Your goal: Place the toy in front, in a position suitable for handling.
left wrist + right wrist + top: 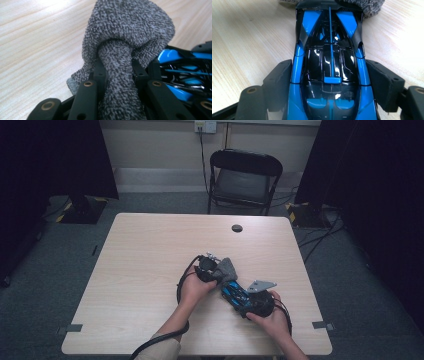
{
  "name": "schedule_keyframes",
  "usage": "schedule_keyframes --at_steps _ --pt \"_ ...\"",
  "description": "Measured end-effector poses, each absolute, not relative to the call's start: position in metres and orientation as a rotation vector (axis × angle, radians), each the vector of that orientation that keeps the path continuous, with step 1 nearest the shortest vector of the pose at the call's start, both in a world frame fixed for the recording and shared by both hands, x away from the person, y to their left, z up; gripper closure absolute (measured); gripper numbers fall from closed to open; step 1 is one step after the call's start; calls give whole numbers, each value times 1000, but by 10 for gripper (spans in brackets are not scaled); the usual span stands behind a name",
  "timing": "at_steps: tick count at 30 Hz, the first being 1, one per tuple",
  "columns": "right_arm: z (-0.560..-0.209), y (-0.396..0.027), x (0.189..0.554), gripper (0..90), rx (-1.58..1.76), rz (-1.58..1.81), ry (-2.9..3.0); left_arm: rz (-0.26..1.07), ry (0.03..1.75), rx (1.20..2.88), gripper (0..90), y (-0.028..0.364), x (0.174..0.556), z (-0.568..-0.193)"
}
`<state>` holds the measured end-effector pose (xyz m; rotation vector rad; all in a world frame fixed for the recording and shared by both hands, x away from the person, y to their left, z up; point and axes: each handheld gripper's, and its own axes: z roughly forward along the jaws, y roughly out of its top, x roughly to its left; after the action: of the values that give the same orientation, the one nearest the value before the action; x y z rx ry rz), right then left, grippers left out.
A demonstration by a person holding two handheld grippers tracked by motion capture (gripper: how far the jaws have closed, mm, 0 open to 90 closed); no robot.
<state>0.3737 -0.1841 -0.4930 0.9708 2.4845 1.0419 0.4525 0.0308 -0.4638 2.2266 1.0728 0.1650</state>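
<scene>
Right gripper clamps the glossy blue-and-black toy car by its sides, mid-table right of centre. Left gripper pinches the grey knitted cloth, bunched against the car's far end. Wiping looks underway; roof and sides likely left.

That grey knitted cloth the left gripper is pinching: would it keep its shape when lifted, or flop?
The grey cloth would probably flop: it bunches into a narrow neck between the left gripper's fingers and balloons loosely above. Its fuzzy knit likely grips rather than slips. It looks light, draping over the blue toy car's end.
</scene>
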Motion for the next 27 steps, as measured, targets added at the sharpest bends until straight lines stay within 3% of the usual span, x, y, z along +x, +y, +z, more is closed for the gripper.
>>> schedule_keyframes --at_steps 17,27 --pt "-495 -183 376 249 989 1056 2480 117 1011 2258 725 56 424 -462" --pt "-495 -183 376 249 988 1052 2479 232 1055 2186 723 63 436 -450"
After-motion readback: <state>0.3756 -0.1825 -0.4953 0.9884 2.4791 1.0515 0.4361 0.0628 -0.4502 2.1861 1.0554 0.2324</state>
